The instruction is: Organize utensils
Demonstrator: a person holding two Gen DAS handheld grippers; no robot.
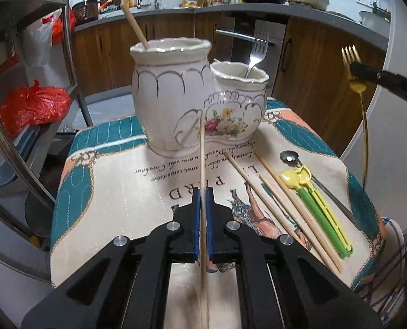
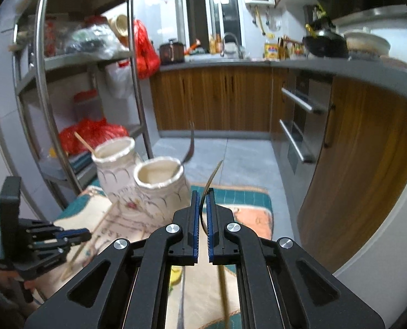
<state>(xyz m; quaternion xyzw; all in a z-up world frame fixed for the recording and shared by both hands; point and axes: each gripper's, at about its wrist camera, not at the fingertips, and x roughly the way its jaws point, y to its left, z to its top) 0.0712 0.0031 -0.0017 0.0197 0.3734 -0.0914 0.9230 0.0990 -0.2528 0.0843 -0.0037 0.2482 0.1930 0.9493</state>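
the left gripper (image 1: 202,192) was clenched on a wooden chopstick (image 1: 202,148), held above the printed cloth (image 1: 115,192) just near of the white ceramic holder (image 1: 170,96); the right gripper (image 2: 202,194) grasped a gold fork (image 1: 363,126) by its neck, lifted at the right edge of the cloth with its handle hanging down; the holder's taller left compartment held another chopstick (image 1: 134,24), the shorter right one a silver fork (image 1: 255,54); three chopsticks (image 1: 272,205), a dark spoon (image 1: 288,156) and yellow-green plastic utensils (image 1: 313,200) lay on the cloth to the right.
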